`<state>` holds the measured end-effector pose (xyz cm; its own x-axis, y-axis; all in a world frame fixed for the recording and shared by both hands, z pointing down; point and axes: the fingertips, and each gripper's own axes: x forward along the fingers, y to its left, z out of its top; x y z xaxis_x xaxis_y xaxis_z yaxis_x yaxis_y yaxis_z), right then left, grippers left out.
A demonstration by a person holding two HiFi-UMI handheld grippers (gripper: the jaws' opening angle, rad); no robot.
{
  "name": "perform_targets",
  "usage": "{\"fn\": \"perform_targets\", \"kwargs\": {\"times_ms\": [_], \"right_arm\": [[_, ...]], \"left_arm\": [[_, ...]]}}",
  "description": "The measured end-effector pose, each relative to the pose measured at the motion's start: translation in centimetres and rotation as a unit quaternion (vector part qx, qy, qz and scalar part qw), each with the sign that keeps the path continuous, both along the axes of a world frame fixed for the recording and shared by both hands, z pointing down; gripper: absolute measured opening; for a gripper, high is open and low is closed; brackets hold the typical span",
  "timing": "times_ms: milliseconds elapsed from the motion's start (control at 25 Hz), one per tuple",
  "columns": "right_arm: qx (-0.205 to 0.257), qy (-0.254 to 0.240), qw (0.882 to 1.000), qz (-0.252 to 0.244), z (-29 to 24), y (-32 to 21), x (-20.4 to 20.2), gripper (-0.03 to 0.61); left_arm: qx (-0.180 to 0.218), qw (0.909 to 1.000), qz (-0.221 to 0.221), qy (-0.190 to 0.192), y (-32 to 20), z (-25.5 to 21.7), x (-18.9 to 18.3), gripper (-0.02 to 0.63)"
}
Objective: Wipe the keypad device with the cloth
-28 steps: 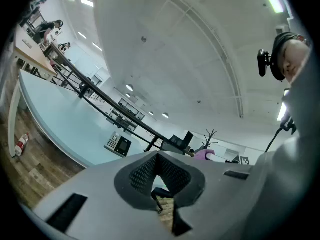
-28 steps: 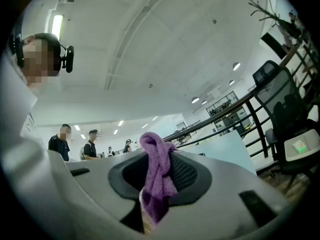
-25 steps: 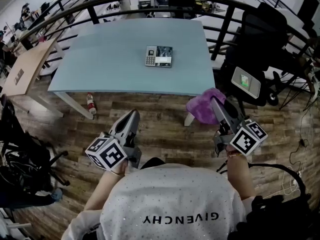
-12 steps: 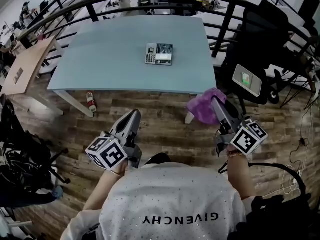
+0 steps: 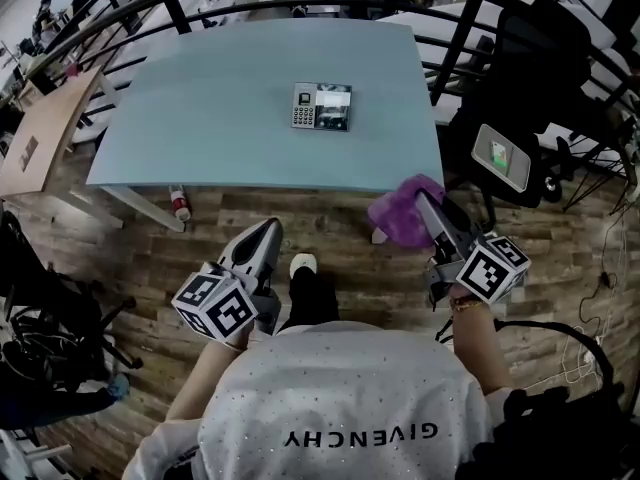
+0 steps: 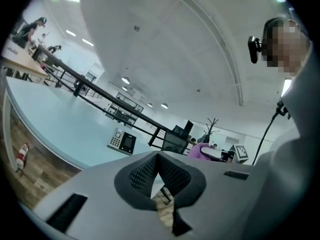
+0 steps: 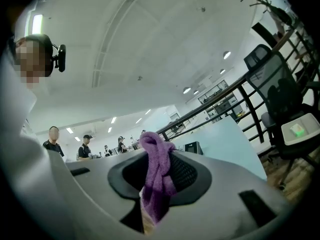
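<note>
The keypad device (image 5: 321, 107), grey with a dark screen and a small number pad, lies flat near the middle of the pale blue table (image 5: 190, 118); it shows small in the left gripper view (image 6: 121, 142) and the right gripper view (image 7: 193, 147). My right gripper (image 5: 422, 204) is shut on a purple cloth (image 5: 402, 212), which bunches between its jaws (image 7: 156, 176), over the wooden floor short of the table's near edge. My left gripper (image 5: 262, 232) is shut and empty, low at the left, also short of the table.
A black railing (image 5: 452, 38) curves round the far and right sides of the table. A black office chair (image 5: 540, 78) with a green-lit device (image 5: 502, 156) on it stands at right. A bottle (image 5: 181, 206) lies under the table's near left corner. Another table (image 5: 35, 128) is at left.
The view has shifted a little nearer to the table; a shoe now shows between the grippers. Both grippers keep their poses, the cloth still held.
</note>
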<state>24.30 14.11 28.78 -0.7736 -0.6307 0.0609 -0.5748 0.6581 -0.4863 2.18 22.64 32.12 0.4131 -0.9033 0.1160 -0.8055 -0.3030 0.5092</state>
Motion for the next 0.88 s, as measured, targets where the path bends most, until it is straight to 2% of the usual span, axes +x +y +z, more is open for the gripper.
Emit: {"fn": "perform_targets", "kwargs": {"times_ms": [160, 320, 520, 680, 880], "right_arm": [[-0.002, 0.009, 1.0, 0.003, -0.2, -4.0, -1.0, 0.094], [0.002, 0.01, 1.0, 0.012, -1.1, -8.7, -2.9, 0.094], [-0.007, 0.018, 1.0, 0.019, -1.1, -14.1, -6.9, 0.094], [-0.013, 0.018, 0.999, 0.035, -1.1, -17.5, -9.4, 0.094], [-0.019, 0.02, 0.998, 0.053, -0.2, -20.9, -12.0, 0.094]], "left_arm": [[-0.008, 0.9989, -0.003, 0.047, -5.1, -0.2, -1.4, -0.006], [-0.004, 0.9984, 0.005, 0.057, -10.1, -0.8, -3.1, -0.006], [-0.024, 0.9971, 0.022, 0.069, -16.8, -0.4, -6.7, -0.006], [-0.018, 0.9961, 0.055, 0.066, -22.3, -1.5, -8.2, -0.006], [-0.004, 0.9939, 0.104, 0.037, -27.4, -2.4, -8.7, -0.006]]}}
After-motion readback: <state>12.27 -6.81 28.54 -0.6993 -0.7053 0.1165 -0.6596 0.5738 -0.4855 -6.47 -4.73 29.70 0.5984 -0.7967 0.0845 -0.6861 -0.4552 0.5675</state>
